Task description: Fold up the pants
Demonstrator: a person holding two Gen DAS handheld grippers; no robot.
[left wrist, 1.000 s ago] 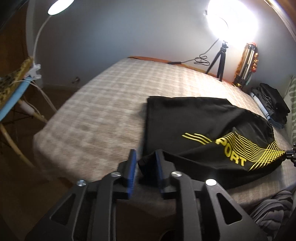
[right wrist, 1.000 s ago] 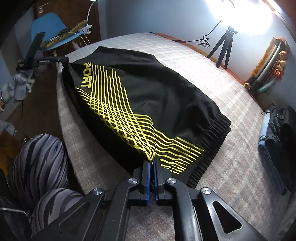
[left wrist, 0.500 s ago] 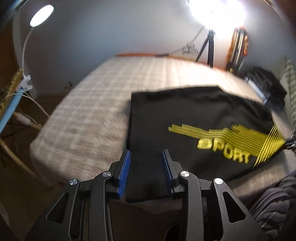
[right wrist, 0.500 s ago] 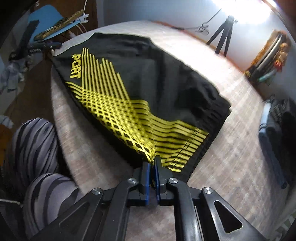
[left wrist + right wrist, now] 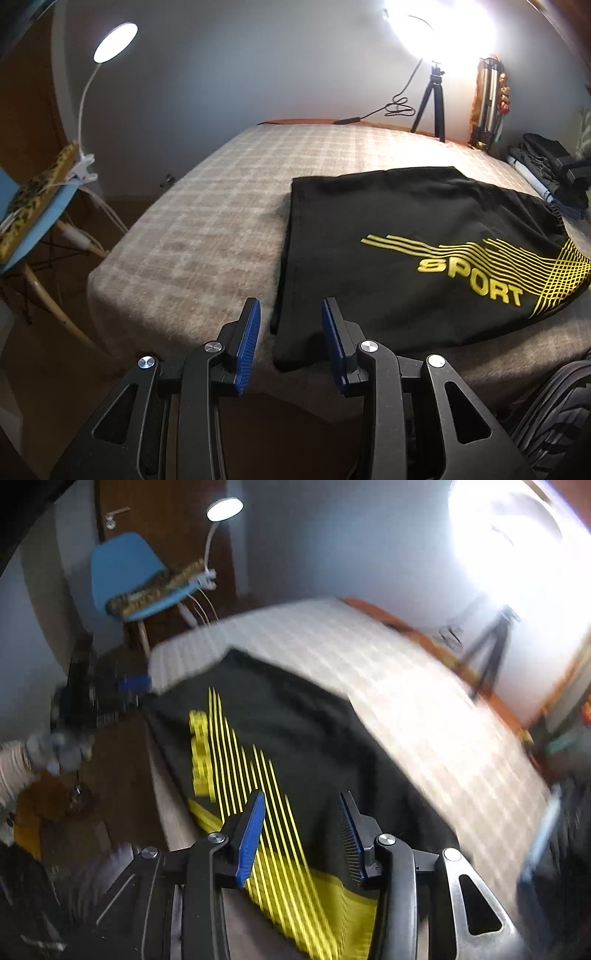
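Note:
Black pants (image 5: 399,236) with yellow stripes and a yellow "SPORT" print lie folded flat on the checked bed (image 5: 229,206), near its front edge. My left gripper (image 5: 290,321) is open and empty, just short of the pants' near left corner. My right gripper (image 5: 303,812) is open and empty above the striped end of the pants (image 5: 295,760); that view is blurred by motion. The left gripper also shows in the right wrist view (image 5: 110,698), at the pants' far corner.
A blue chair (image 5: 33,218) with a clip lamp (image 5: 114,40) stands left of the bed. A ring light on a tripod (image 5: 432,99) stands at the far side. A pile of dark clothes (image 5: 546,170) lies at the bed's right. My striped knee (image 5: 554,417) is at lower right.
Both grippers have opened and let go of the pants, the left first, then the right. The pants have dropped flat on the bed. The right gripper has lifted and swung.

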